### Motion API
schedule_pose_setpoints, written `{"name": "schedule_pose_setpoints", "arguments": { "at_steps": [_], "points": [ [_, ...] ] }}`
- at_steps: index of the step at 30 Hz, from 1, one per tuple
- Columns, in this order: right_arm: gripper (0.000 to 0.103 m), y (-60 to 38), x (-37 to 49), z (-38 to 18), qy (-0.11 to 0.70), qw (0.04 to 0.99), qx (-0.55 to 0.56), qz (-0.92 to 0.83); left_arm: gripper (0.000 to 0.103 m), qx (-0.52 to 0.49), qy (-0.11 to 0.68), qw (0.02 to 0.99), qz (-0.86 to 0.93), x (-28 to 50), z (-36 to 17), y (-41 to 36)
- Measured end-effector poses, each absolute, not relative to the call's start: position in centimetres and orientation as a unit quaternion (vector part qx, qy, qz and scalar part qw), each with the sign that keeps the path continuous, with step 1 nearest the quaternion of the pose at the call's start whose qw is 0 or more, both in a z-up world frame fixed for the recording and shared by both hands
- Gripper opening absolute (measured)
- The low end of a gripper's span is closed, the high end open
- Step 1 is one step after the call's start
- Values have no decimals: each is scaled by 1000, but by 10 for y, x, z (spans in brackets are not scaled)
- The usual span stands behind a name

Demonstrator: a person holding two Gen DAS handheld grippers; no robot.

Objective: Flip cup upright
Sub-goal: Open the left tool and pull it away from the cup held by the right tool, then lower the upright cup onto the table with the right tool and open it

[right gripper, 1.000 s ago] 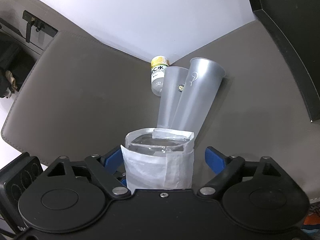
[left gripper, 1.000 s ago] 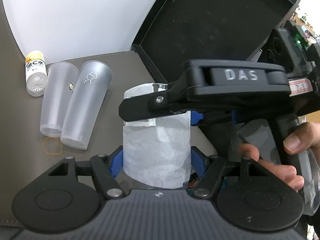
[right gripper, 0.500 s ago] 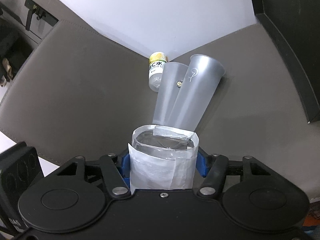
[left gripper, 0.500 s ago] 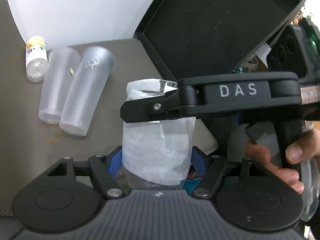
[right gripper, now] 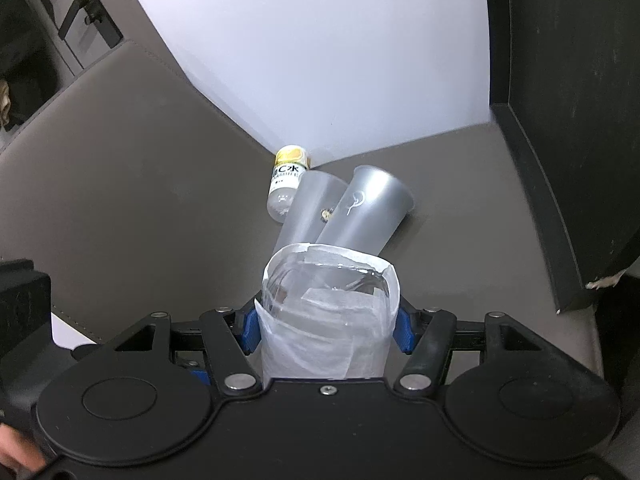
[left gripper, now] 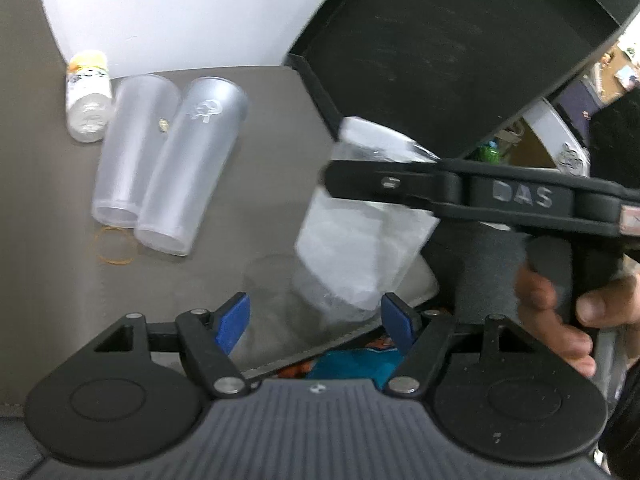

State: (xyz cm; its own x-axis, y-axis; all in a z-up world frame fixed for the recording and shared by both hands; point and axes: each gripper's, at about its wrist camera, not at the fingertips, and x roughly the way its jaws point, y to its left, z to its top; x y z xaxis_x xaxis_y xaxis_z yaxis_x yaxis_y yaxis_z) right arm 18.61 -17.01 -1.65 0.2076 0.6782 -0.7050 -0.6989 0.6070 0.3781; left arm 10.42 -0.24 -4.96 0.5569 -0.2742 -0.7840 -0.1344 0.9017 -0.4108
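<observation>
The clear cup wrapped in white paper (right gripper: 326, 320) sits between the blue pads of my right gripper (right gripper: 325, 330), which is shut on it, open mouth facing away from the camera. In the left wrist view the same cup (left gripper: 360, 236) hangs tilted above the grey table, clamped near its upper end by the right gripper's black finger (left gripper: 384, 182). My left gripper (left gripper: 316, 316) is open, its blue pads (left gripper: 232, 316) standing apart on either side below the cup's lower end, not touching it.
Two frosted plastic cups (left gripper: 188, 168) lie side by side on the table (left gripper: 48, 240), with a small yellow-capped bottle (left gripper: 88, 96) beside them and a rubber band (left gripper: 114, 246) at their lower ends. A black tray (left gripper: 460, 52) stands at the right. The table's front edge is just below the cup.
My left gripper has opened and let go of the cup. My right gripper closed on it and has lifted and tilted it to the right.
</observation>
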Motion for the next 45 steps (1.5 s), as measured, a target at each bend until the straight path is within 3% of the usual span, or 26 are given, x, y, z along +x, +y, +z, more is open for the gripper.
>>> {"name": "schedule_pose_setpoints", "arguments": {
  "at_steps": [30, 41, 45],
  "points": [
    [60, -157, 146, -22, 351, 820, -133, 433, 67, -311, 389, 866, 46, 119, -22, 58],
    [60, -149, 140, -34, 347, 811, -153, 445, 48, -332, 400, 854, 11, 130, -39, 42],
    [60, -148, 141, -39, 350, 812, -155, 441, 35, -337, 412, 847, 2, 134, -47, 37]
  ]
}}
